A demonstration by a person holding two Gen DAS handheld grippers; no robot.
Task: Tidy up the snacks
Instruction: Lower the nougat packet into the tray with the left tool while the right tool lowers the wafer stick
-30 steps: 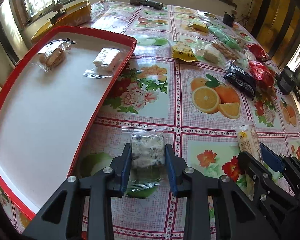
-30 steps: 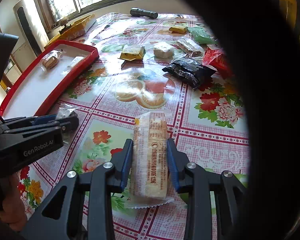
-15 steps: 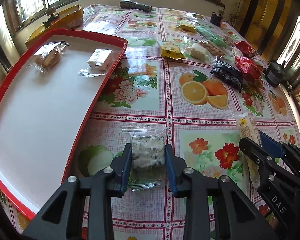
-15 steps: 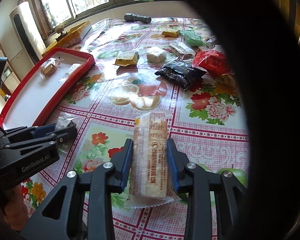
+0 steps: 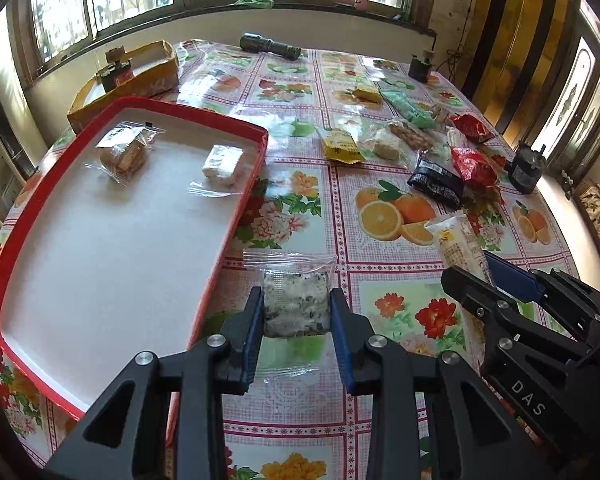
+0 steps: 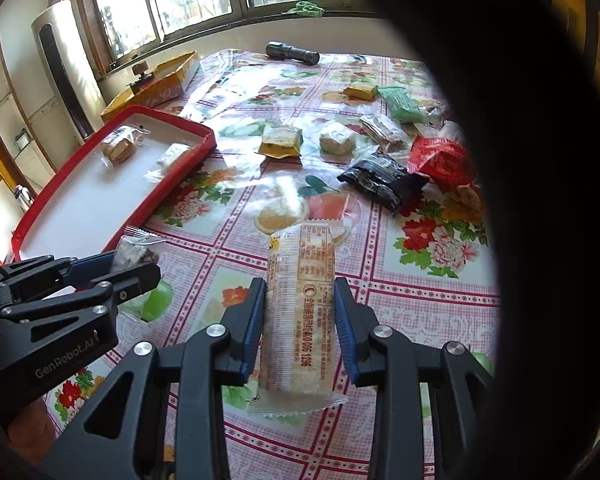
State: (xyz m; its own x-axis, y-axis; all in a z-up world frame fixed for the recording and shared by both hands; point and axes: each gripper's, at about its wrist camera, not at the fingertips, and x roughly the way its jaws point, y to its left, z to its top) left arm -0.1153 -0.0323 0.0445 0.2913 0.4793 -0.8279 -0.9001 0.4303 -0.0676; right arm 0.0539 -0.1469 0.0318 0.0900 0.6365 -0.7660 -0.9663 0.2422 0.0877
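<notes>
Left wrist view: the left gripper clamps a clear-wrapped speckled rice cake between nearly closed jaws, above the floral tablecloth just beside the red tray. To its right, the right gripper pinches a long wrapped biscuit pack in similarly narrow jaws. Two wrapped snacks lie at the tray's far end: a brown biscuit and a white cake. Beyond, loose snacks are scattered across the table: a yellow packet, a black packet and red packets. A flashlight rests near the window.
</notes>
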